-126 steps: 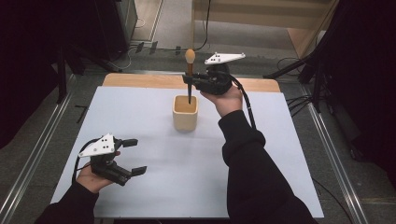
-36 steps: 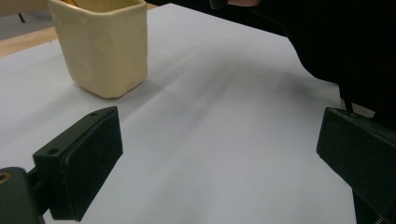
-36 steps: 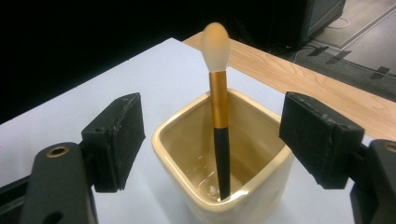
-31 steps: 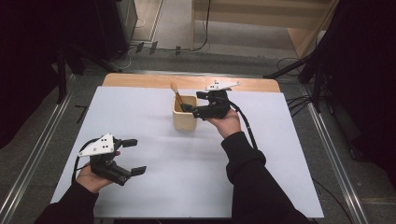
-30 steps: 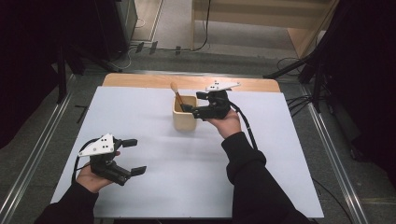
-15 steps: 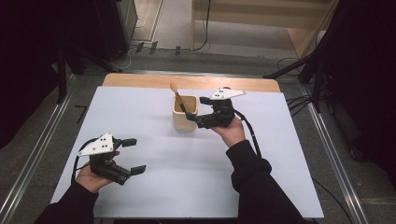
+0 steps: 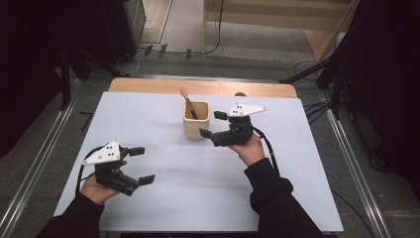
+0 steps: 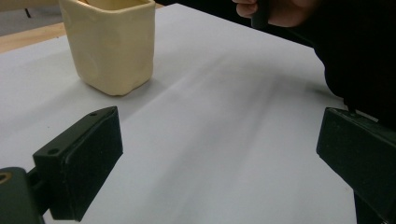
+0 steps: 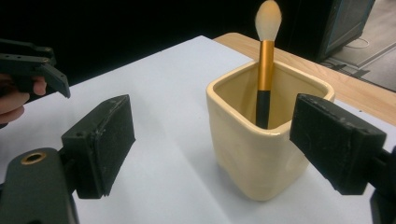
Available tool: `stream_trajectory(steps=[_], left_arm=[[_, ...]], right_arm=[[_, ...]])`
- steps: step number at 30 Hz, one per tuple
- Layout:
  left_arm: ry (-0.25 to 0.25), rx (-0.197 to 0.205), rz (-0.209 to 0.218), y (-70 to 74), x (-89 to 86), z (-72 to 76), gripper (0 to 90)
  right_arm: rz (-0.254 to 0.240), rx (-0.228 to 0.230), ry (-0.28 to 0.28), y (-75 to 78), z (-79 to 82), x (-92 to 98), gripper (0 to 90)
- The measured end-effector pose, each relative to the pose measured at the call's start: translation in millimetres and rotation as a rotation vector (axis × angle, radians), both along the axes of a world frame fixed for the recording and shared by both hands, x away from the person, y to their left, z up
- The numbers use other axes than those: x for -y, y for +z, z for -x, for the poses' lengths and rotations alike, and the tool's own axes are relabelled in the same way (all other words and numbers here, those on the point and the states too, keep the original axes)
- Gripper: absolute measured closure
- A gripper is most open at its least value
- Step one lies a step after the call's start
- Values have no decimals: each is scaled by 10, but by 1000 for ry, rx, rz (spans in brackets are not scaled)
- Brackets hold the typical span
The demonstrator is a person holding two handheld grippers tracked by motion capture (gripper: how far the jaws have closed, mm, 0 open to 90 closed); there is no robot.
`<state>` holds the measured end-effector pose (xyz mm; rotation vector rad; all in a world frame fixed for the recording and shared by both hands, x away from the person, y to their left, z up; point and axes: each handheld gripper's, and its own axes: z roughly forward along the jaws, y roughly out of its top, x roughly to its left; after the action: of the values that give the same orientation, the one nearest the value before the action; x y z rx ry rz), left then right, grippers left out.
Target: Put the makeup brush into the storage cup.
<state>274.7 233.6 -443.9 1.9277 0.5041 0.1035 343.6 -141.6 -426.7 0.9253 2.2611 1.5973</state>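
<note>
While our left gripper (image 7: 133,164) rests low on the bench (image 7: 163,198) with fingers wide and empty, the brush (image 7: 188,104) leans in the cream cup (image 7: 196,120) mid-bench. Just right of the cup, our right gripper (image 7: 213,124) has just been opening; its fingers hold nothing.

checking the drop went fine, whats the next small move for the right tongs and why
Probably draw the right tongs back from the cup. Their jaws stand open and empty, and the brush already leans inside the cup, so nothing is left to hold.
</note>
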Motion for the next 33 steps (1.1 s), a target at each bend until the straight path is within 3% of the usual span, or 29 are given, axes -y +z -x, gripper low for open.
stream_trajectory(steps=[3,18,33], left_arm=[[5,15,13,13,-7,5,14],[17,-4,7,1,-16,-13,14],[21,-2,10,1,-21,-16,14]], right_arm=[[12,-5,5,-14,44,21,150],[7,-2,36,-115,226,149,150],[-16,43,22,-206,464,333,150]])
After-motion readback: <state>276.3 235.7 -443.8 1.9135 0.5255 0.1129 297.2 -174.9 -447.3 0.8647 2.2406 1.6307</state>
